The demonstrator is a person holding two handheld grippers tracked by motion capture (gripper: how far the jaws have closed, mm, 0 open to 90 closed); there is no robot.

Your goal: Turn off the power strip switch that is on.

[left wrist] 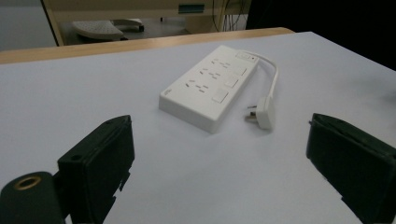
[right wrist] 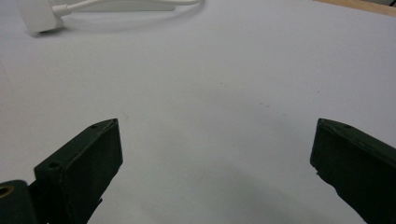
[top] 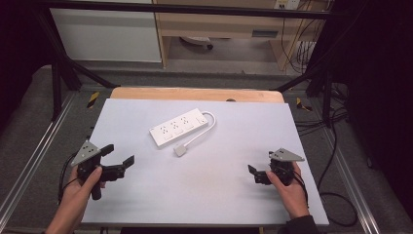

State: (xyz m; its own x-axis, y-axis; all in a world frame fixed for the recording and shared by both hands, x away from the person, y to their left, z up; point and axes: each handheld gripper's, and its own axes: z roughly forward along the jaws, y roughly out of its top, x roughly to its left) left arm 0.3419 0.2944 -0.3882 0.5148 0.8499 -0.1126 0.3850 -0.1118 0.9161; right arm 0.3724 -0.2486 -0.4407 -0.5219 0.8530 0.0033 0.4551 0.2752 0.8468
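Ahead of the left gripper (top: pixel 118 153), toward the middle of the bench (top: pixel 195 195), a white power strip (top: pixel 178 127) lies flat, its short cable looping round to a white plug (top: pixel 180 150) resting just beside it. The left gripper's jaws stand wide apart, holding nothing. The right gripper (top: pixel 253 172), well apart from the strip, is likewise spread wide and empty.

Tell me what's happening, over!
Left gripper open, right gripper open, both empty. Power strip mid-table, plug loose beside it. Nothing between.
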